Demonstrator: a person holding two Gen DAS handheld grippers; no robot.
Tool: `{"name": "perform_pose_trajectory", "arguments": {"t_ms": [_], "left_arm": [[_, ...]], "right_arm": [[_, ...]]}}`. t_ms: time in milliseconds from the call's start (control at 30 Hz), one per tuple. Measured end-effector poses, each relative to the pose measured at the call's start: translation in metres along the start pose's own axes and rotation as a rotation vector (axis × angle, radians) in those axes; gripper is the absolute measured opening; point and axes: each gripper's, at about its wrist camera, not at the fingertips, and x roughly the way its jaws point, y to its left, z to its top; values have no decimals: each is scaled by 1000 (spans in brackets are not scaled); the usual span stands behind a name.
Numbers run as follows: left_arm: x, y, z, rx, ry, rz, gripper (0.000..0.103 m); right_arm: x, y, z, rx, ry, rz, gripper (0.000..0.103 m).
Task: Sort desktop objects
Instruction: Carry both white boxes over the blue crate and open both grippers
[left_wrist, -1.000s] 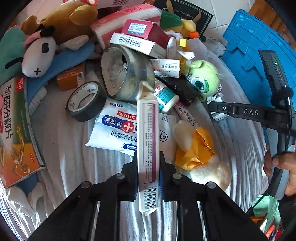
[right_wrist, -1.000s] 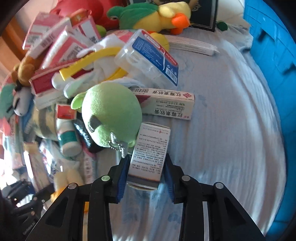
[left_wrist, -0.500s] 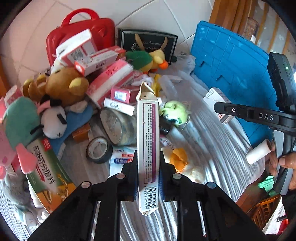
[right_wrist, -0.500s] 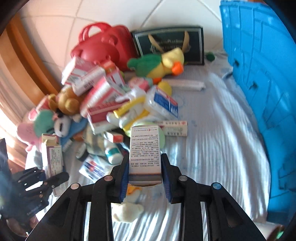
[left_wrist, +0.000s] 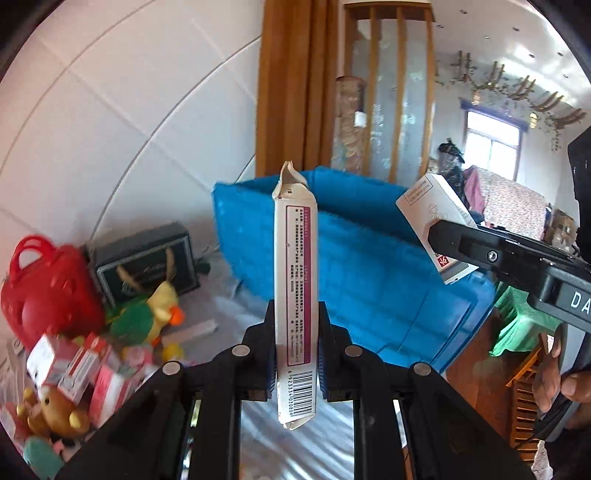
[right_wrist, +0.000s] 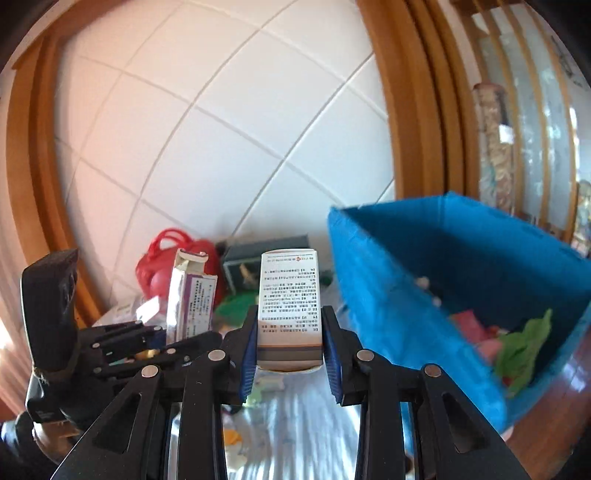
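Observation:
My left gripper (left_wrist: 296, 350) is shut on a long white and purple carton (left_wrist: 295, 288) with a torn top flap, held upright high above the table. My right gripper (right_wrist: 290, 350) is shut on a white medicine box (right_wrist: 287, 299) printed with small text. Both are raised beside the blue crate (right_wrist: 461, 266), which also shows in the left wrist view (left_wrist: 369, 258). The right gripper with its box (left_wrist: 436, 221) shows at the right of the left wrist view. The left gripper with its carton (right_wrist: 190, 295) shows at the left of the right wrist view.
A pile stays on the grey cloth: a red case (left_wrist: 40, 291), a dark box (left_wrist: 144, 258), a green and yellow duck plush (left_wrist: 147, 314), red and white cartons (left_wrist: 81, 369), a brown bear (left_wrist: 55, 413). The crate holds green and pink items (right_wrist: 517, 343). A tiled wall is behind.
Both grippers have risen and tilted up from the pile, each carrying its box, toward the blue crate. The table pile has dropped low in both views.

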Motion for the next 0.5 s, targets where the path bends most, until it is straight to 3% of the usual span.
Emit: {"name": "perform_pose_trajectory", "arguments": {"t_ms": [200, 333, 400, 467, 500], "left_arm": [[47, -79, 73, 53, -54, -80, 17], [88, -118, 111, 67, -47, -45, 20], [112, -134, 130, 91, -26, -4, 37], [126, -143, 143, 91, -40, 50, 62], [129, -145, 147, 88, -52, 83, 64]], "right_arm": [[-32, -82, 39, 60, -93, -149, 31], [-28, -134, 56, 93, -108, -229, 32], [-21, -164, 68, 127, -109, -279, 37], [-12, -193, 78, 171, -104, -290, 54], [-10, -204, 81, 183, -101, -288, 60]]}}
